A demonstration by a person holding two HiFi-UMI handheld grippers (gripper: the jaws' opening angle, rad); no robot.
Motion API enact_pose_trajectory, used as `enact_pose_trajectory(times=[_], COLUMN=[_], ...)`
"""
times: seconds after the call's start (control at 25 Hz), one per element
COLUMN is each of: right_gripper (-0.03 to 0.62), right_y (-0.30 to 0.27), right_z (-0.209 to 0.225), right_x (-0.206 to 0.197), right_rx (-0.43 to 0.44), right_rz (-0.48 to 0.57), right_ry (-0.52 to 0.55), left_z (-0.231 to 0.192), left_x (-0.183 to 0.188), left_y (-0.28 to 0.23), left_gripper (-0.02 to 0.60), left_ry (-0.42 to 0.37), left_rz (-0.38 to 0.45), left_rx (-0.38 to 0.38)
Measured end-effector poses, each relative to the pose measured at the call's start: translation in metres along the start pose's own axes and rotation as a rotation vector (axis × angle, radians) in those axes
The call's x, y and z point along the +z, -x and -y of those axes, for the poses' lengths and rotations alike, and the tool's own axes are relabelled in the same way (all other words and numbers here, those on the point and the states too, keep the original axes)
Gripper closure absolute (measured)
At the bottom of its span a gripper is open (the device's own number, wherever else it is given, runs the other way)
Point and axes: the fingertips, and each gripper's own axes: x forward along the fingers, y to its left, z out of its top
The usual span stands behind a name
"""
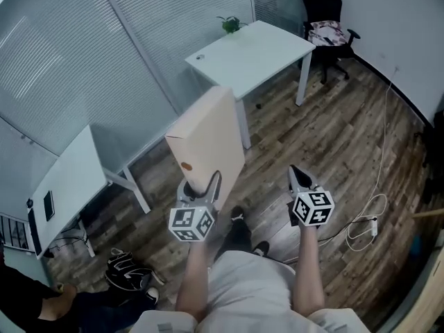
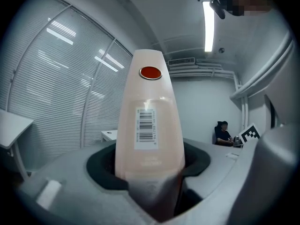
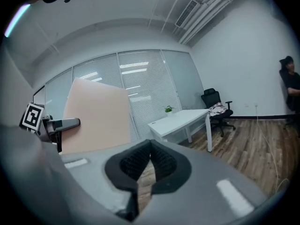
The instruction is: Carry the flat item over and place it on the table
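Note:
A flat, pale peach box (image 1: 206,141) stands upright on edge, held at its lower end by my left gripper (image 1: 201,186), which is shut on it. In the left gripper view the box (image 2: 149,121) rises between the jaws, with a barcode label and a red sticker on its narrow edge. My right gripper (image 1: 300,179) hangs free to the right, its jaws closed together with nothing between them (image 3: 149,156). The right gripper view also catches the box (image 3: 96,114) at its left. A white table (image 1: 251,54) stands ahead across the wooden floor.
A second white desk (image 1: 69,186) stands at the left by the blinds. A black office chair (image 1: 327,30) sits beyond the far table, with a small plant (image 1: 231,23) on that table. A white cable (image 1: 368,220) lies on the floor at right. A seated person (image 2: 224,134) is far off.

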Motion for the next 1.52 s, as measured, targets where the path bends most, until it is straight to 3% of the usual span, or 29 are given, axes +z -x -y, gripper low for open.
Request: enact_pose_trajectory(times=[0.2, 0.48, 0.68, 0.8, 1.08, 1.52], right_gripper=[0.594, 0.594, 0.594, 0.594, 0.594, 0.594], right_y=[0.005, 0.020, 0.021, 0.015, -0.017, -0.131], right_z=[0.022, 0.038, 0.059, 0.068, 0.086, 0.103], right_x=[-0.014, 0.000, 0.007, 0.011, 0.019, 0.047], right_rx=[-0.021, -0.046, -0.076, -0.086, -0.087, -0.043], right_rz=[-0.043, -0.029, -0.012, -0.008, -0.019, -0.064], right_ry=[-0.040, -0.041, -0.055, -0.060, -0.075, -0.040], left_z=[-0.005, -0.009, -0.005, -0.004, -0.015, -0.075], left_x=[0.006, 0.010, 0.017, 0.018, 0.009, 0.007], left_y=[-0.002, -0.017, -0.031, -0.043, -0.082, -0.174], left_gripper=[0.295, 0.295, 0.295, 0.295, 0.295, 0.295], left_ry=[0.061, 0.058, 0.133, 0.124, 0.104, 0.106], left_rz=[0.055, 0.065, 0.116, 0.117, 0.065, 0.028], left_rx=[0.001, 0.067, 0.040, 0.041, 0.068, 0.125])
